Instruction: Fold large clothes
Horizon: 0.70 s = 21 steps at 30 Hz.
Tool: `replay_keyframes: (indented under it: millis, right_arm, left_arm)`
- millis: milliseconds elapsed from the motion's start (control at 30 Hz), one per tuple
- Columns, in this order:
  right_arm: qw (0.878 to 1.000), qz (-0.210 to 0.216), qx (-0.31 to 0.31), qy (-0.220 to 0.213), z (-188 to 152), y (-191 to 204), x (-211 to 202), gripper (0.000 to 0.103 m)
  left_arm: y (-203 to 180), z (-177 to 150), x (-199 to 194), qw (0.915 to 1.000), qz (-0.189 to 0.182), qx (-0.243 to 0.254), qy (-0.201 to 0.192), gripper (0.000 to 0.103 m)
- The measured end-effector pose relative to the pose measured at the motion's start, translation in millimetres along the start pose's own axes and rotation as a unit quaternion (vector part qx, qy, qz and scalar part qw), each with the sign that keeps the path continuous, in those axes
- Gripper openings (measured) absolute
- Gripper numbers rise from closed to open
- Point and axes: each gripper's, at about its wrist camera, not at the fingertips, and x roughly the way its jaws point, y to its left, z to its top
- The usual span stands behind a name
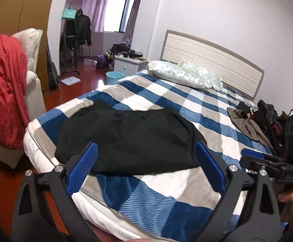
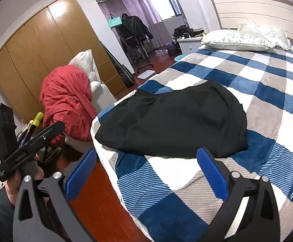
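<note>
A black garment [image 1: 130, 139] lies folded into a compact shape near the foot corner of the bed [image 1: 166, 199], on the blue, white and grey checked blanket. In the right wrist view the same black garment [image 2: 176, 121] sits just beyond the fingertips. My left gripper [image 1: 146, 155] hovers open over the garment's near edge, holding nothing. My right gripper [image 2: 146, 161] is open too, above the blanket just short of the garment. The right gripper's body [image 1: 275, 163] shows at the right of the left wrist view, and the left gripper's body [image 2: 25, 147] at the left of the right wrist view.
A pile of dark and brown clothes [image 1: 255, 121] lies on the bed's right side. Two pillows [image 1: 186, 74] rest by the headboard. A red garment [image 1: 3, 88] drapes over a white armchair [image 1: 33, 80] left of the bed. A wooden wardrobe [image 2: 45, 46] and a coat rack [image 2: 134, 32] stand beyond.
</note>
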Motion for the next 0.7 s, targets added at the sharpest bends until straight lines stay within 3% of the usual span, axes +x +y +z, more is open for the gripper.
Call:
replay_keyframes:
  millis: [700]
  right_arm:
    - [1.000, 0.005, 0.010, -0.005, -7.1, 5.5, 3.5, 0.098]
  left_arm:
    - [4.0, -0.4, 0.0, 0.9999, 0.001, 0.004, 0.009, 0.096]
